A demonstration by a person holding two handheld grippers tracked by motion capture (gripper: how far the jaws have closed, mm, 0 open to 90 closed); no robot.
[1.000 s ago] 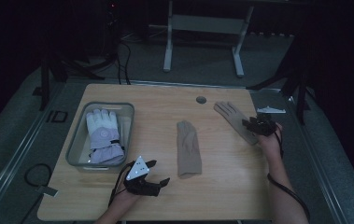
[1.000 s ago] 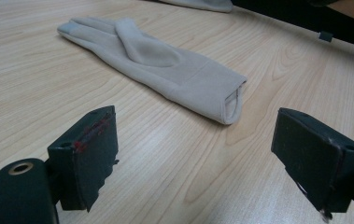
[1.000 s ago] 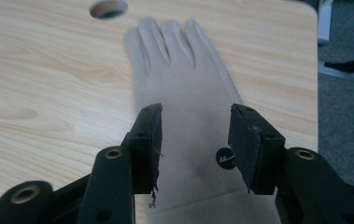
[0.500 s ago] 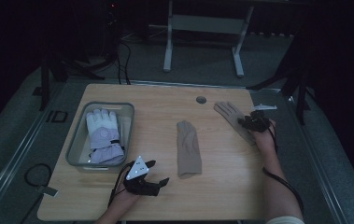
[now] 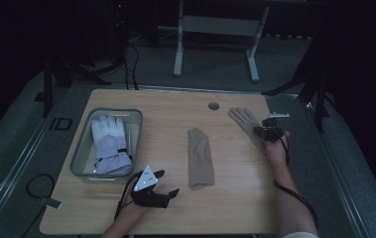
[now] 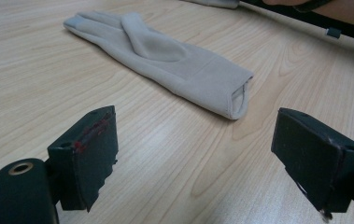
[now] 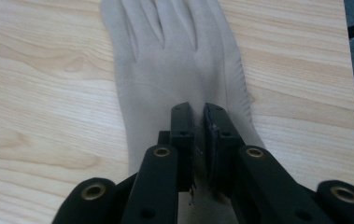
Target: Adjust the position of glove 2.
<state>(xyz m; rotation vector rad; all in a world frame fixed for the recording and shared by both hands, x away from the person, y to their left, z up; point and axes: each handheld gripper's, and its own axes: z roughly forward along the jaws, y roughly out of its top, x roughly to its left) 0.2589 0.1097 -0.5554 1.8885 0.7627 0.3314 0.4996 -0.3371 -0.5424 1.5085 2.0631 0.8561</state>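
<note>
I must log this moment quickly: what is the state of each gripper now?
Left gripper: open, holding nothing.
Right gripper: jaws have just been closing, now shut on the beige glove near the table's right edge.

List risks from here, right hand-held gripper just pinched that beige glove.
1. The right hand-held gripper grips only a small fold near the cuff of the far beige glove; it may slip when lifted.
2. The glove lies near the table edge; a drop could go overboard.

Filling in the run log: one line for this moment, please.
right gripper: shut on far beige glove | left gripper: open, idle | middle glove: flat on table
</note>
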